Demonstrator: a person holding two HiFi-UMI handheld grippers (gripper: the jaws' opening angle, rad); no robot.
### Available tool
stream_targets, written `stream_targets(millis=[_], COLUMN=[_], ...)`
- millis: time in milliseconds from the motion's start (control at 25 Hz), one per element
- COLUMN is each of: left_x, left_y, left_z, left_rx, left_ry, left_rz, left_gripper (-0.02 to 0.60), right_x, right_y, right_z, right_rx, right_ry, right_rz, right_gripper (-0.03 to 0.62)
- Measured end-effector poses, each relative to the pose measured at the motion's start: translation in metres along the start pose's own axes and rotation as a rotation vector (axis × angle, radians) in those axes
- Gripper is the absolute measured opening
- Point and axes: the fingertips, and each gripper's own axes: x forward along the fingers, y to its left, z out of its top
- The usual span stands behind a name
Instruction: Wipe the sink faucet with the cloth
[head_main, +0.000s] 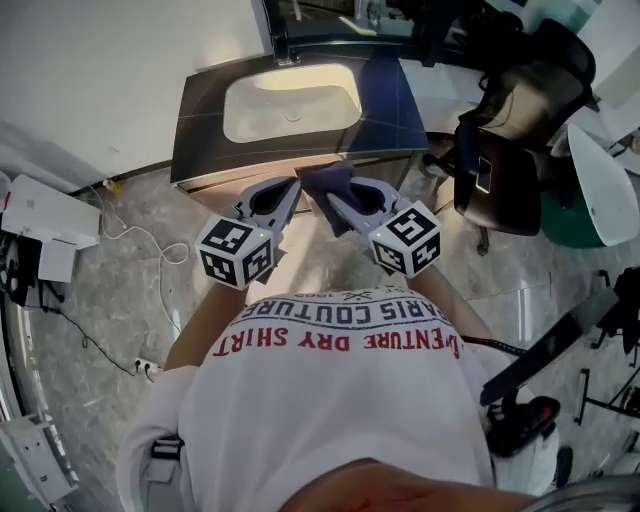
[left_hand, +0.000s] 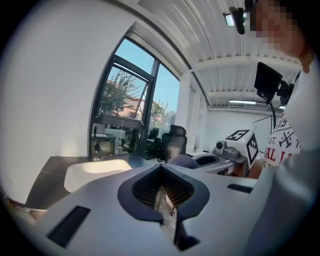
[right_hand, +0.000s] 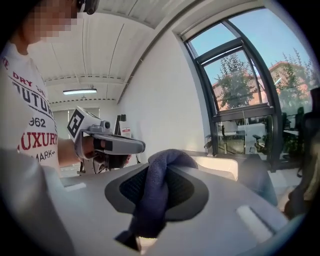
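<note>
White wall at left, grey marbled floor below with white cables trailing across. Dark counter under tall dark-framed window; blue sky, trees outside. Black office chair at right. Ceiling strip light on.

Open floor fronts the sink; chair crowds right.

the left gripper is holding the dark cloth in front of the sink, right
No: the right gripper holds the dark cloth in front of the sink, as the right gripper view shows. The left gripper is shut, empty.
</note>
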Motion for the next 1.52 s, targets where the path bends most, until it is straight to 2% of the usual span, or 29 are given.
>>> stream_targets(millis=[120, 360, 520, 680, 960, 1520], left_x=[-0.050, -0.182, -0.248, -0.295, -0.347, -0.346], left_y=[-0.024, -0.066, -0.094, -0.117, -0.144, -0.146], left_z=[-0.012, -0.069, -0.076, -0.074, -0.066, -0.062], left_rx=[0.034, 0.000, 0.013, 0.041, 0.052, 0.059], left_ry=[-0.010, 0.007, -0.005, -0.028, -0.067, -0.067], left_rz=[-0.024, -0.021, -0.036, -0.063, -0.075, -0.082], left_gripper=[0.000, 0.002, 0.002, 0.002, 0.002, 0.002], right_x=[-0.022, -0.054, -0.067, -0.082, -0.102, -0.107], right_y=[0.049, 0.178, 0.255, 0.301, 0.352, 0.354], right_z=[-0.007, -0.034, -0.037, -0.031, -0.016, -0.010], right_rx=[-0.002, 0.045, 0.027, 0.027, 0.009, -0.003], right_ry=[-0.014, -0.043, -0.038, -0.052, -0.052, -0.064], right_rz=[-0.032, -0.070, -0.071, -0.072, -0.082, -0.094], right_gripper=[0.069, 0.069, 0.069, 0.069, 0.069, 0.069])
